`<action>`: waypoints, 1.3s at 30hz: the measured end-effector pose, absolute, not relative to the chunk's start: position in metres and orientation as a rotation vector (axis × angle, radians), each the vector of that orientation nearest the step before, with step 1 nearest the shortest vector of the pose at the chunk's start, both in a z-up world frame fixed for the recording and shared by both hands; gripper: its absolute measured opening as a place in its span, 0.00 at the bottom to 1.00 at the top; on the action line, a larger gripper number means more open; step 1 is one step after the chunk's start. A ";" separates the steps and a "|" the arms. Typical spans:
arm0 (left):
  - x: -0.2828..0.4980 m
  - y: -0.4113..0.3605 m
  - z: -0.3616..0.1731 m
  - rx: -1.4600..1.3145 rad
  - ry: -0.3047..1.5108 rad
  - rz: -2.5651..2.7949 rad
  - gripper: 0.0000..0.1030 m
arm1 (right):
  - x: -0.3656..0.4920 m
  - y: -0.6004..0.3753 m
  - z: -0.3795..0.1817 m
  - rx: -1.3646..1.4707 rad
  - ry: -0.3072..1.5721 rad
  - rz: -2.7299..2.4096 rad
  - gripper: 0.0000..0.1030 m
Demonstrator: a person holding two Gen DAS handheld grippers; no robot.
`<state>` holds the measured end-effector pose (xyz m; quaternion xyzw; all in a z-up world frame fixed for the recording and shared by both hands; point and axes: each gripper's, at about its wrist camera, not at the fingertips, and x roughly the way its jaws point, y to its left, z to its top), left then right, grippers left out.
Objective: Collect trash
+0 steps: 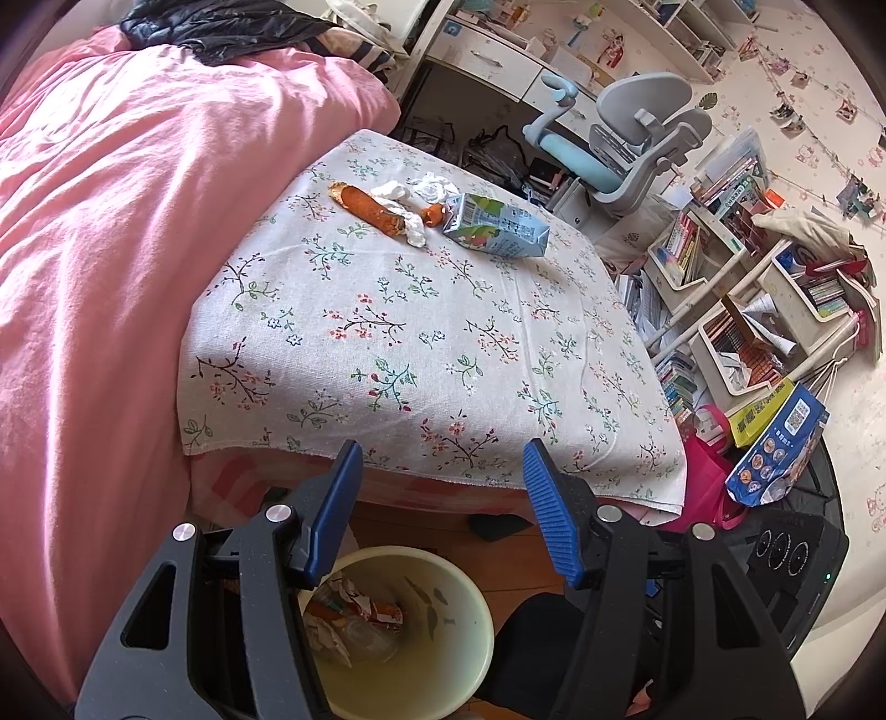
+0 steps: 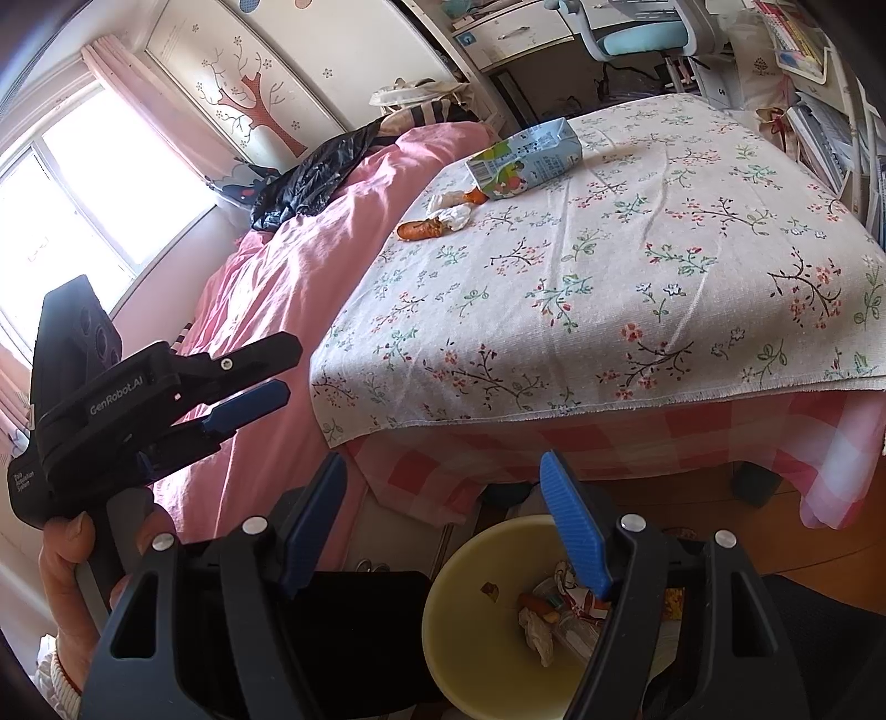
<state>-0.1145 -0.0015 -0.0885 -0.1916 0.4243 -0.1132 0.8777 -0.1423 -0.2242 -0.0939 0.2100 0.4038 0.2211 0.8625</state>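
On the floral cloth (image 1: 432, 354) at the far end lie a light-blue drink carton (image 1: 498, 221), an orange wrapper (image 1: 365, 207) and crumpled white tissues (image 1: 415, 232). The right wrist view shows the same carton (image 2: 526, 158), wrapper (image 2: 421, 229) and tissue (image 2: 451, 213). A cream bin (image 1: 459, 626) with trash in it stands on the floor below the cloth's near edge. My left gripper (image 1: 443, 482) hangs open and empty above the bin. My right gripper (image 2: 443, 498) is open and empty over the bin (image 2: 470, 626). A hand (image 2: 66, 559) holds the left gripper (image 2: 282, 368) at the left of that view.
A pink duvet (image 1: 138, 249) covers the bed left of the cloth, with a black plastic bag (image 1: 221, 27) at its far end. A grey-blue desk chair (image 1: 626, 144), crowded bookshelves (image 1: 747, 288) and bags on the floor (image 1: 775, 448) lie to the right.
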 end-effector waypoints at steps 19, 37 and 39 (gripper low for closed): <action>-0.115 -0.007 -0.087 -0.380 0.881 -0.261 0.52 | -0.143 -0.224 -0.094 0.438 0.846 0.465 0.68; -0.115 -0.006 -0.088 -0.387 0.882 -0.254 0.52 | -0.143 -0.224 -0.094 0.438 0.846 0.466 0.68; -0.114 -0.005 -0.087 -0.387 0.880 -0.255 0.52 | -0.143 -0.224 -0.094 0.438 0.846 0.465 0.68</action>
